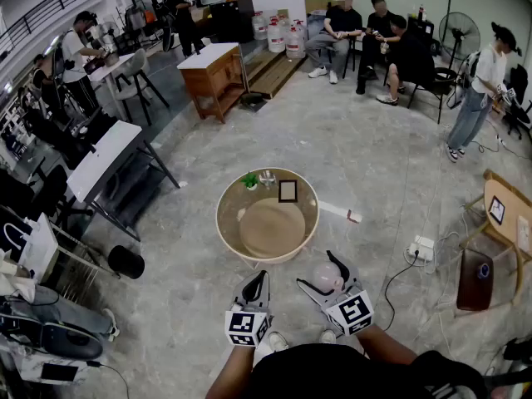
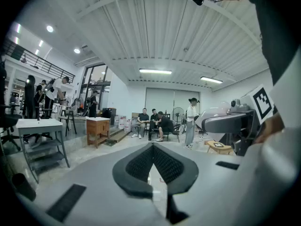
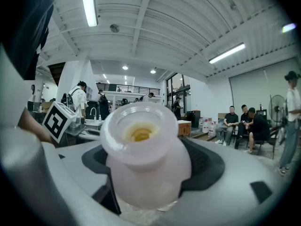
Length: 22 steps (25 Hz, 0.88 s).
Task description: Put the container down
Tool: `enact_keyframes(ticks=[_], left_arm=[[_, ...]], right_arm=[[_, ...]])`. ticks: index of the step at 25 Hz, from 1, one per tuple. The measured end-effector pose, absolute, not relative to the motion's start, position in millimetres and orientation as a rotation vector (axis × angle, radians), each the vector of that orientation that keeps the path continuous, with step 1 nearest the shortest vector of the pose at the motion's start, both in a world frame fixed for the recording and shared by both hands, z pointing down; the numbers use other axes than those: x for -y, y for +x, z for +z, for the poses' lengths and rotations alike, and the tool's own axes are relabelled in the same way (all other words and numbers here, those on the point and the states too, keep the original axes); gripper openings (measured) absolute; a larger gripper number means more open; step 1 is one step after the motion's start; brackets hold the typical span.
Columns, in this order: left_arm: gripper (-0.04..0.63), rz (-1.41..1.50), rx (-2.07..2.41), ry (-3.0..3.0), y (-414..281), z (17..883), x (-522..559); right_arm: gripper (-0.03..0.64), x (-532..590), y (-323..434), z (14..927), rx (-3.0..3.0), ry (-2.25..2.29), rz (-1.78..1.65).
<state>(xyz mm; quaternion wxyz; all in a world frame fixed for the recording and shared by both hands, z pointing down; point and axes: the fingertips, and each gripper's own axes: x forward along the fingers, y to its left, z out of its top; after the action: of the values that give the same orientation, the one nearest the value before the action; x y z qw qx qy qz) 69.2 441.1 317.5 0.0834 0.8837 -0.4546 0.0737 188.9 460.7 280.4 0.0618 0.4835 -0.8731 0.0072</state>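
The container [image 1: 327,278] is a small pale pink, translucent jar with a wide mouth. It fills the right gripper view [image 3: 143,159], and something yellowish shows inside it. My right gripper [image 1: 319,273] is shut on its body, with the jaws spread wide around it [image 3: 146,175]. I hold it in the air, just short of the round wooden table [image 1: 226,223]. My left gripper [image 1: 258,281] hangs beside it on the left, shut and holding nothing; its pads meet at the tip [image 2: 153,147]. The left gripper view shows the container [image 2: 211,115] off to the right.
On the round table are a tan round mat [image 1: 273,227], a small green thing [image 1: 249,180], a glass [image 1: 267,178] and a black frame [image 1: 288,191]. A white desk [image 1: 108,160] stands left, a wooden stool [image 1: 504,214] right, a power strip [image 1: 422,248] on the floor. People sit at the back.
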Motion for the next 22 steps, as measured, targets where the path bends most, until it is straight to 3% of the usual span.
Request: enact_keyframes(ticks=[22], left_arm=[[-0.006,0.215,1.374,2.622,12.2,321.4,-458.2]], right_arm=[[0.413,-466.5,140.1,260.5,2.706,1.506,-0.011]])
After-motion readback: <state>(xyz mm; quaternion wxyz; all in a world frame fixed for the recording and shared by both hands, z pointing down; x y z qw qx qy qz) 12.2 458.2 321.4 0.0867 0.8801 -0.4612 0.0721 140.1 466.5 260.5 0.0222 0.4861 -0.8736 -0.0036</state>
